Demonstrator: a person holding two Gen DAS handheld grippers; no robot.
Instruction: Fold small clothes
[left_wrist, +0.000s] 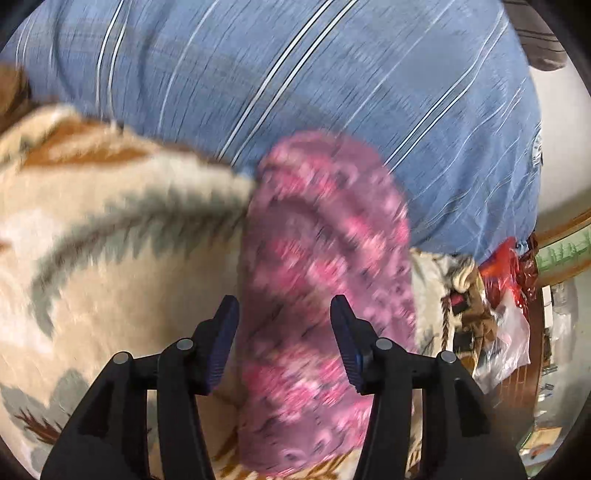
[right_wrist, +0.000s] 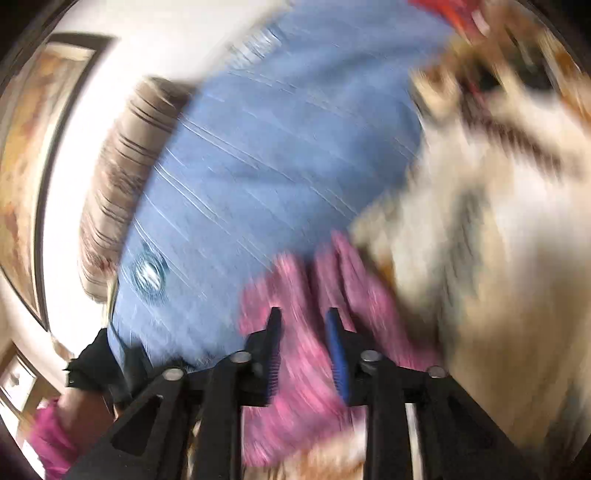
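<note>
Your left gripper (left_wrist: 284, 306) points down at a pink knitted garment (left_wrist: 325, 266). Its jaws stand apart, with one blue pad (left_wrist: 221, 343) on each side, and the pink knit lies under the gap between them. The pads do not press on it, so this claw holds nothing.

The pink garment lies on a cream blanket (left_wrist: 110, 229) with grey and brown leaf shapes. The far end of the garment reaches the edge of a blue striped sheet (left_wrist: 295, 81), which spreads out behind it. To the right you see a red bag (left_wrist: 506, 266) and a clear plastic bag (left_wrist: 506, 339) beside the bed.

Your right gripper (right_wrist: 303, 314) is also partly open. The same pink garment (right_wrist: 306, 369) shows in the gap between its fingers and runs on under them. This view is very blurred, so you cannot tell if the pads touch the knit, but they do not look closed on it.

In the right wrist view the cream blanket (right_wrist: 498, 240) is on the right and the blue sheet (right_wrist: 277, 147) is on the left. A brown striped pillow (right_wrist: 125, 177) lies at the sheet's far edge, next to a white wall (right_wrist: 74, 184). A pink sleeve (right_wrist: 51, 439) shows at the bottom left.
</note>
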